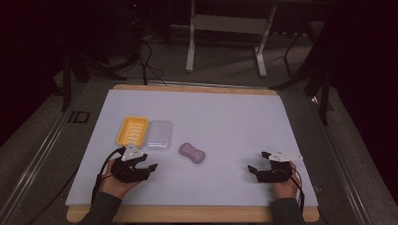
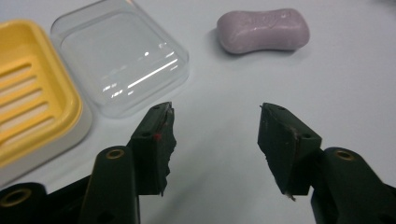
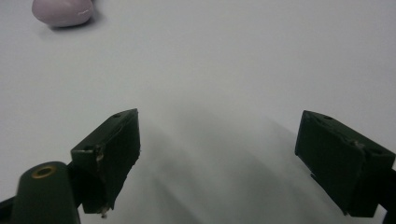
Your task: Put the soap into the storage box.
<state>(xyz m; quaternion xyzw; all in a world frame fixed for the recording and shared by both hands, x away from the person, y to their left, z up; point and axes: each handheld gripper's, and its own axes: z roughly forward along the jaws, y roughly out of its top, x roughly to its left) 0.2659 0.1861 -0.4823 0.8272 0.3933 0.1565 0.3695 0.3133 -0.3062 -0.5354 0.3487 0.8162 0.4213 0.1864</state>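
Note:
A lilac soap bar [image 1: 193,153] lies on the white table [image 1: 225,122], left of centre. Left of it sit a clear plastic lid [image 1: 159,134] and a yellow slotted soap dish [image 1: 132,131], side by side. My left gripper [image 1: 144,164] hovers just in front of the lid, open with nothing between its jaws. In the left gripper view the soap bar [image 2: 264,31] lies ahead to the right, the lid [image 2: 120,58] ahead to the left, the dish [image 2: 32,88] at far left. My right gripper [image 1: 259,161] stands open near the front right; its view shows the soap bar [image 3: 63,11] far off at top left.
The table's wooden front edge [image 1: 187,213] runs just behind both hands. A white frame stand [image 1: 227,28] and cables lie on the floor beyond the far edge. Bare white surface spreads between the soap and the right gripper.

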